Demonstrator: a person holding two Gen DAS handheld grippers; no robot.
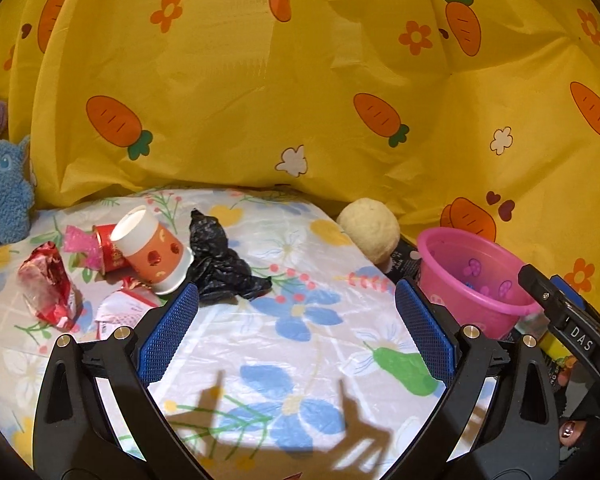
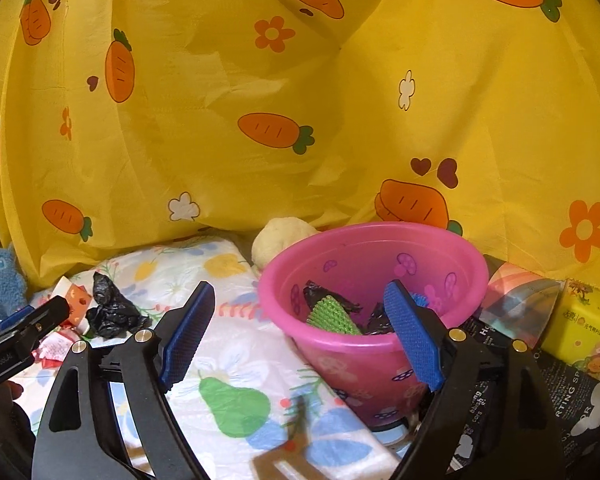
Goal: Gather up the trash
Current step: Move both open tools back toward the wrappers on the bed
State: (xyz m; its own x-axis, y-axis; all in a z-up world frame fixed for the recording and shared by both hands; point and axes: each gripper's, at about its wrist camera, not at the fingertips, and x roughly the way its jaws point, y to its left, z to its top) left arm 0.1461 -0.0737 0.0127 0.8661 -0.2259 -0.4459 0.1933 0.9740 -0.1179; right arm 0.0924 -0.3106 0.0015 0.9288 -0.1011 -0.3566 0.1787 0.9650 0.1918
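Trash lies on the floral tablecloth (image 1: 320, 344): a crumpled black plastic bag (image 1: 220, 260), a tipped orange paper cup (image 1: 152, 248), a small red cup (image 1: 108, 248), a red foil wrapper (image 1: 48, 284) and a white-red packet (image 1: 124, 308). My left gripper (image 1: 296, 320) is open and empty, just in front of the bag and cup. A pink plastic bin (image 2: 372, 292) holds black plastic and a green mesh piece (image 2: 332, 316). My right gripper (image 2: 300, 328) is open and empty, with its right finger at the bin's near rim. The bin (image 1: 472, 276) and the right gripper's finger (image 1: 556, 312) also show in the left wrist view.
A yellow carrot-print curtain (image 1: 300, 80) hangs behind the table. A blue plush toy (image 1: 4, 196) sits at the far left. A cream ball (image 1: 370, 228) rests behind the bin. A yellow tissue pack (image 2: 584, 328) and dark printed packaging (image 2: 572, 396) lie right of the bin.
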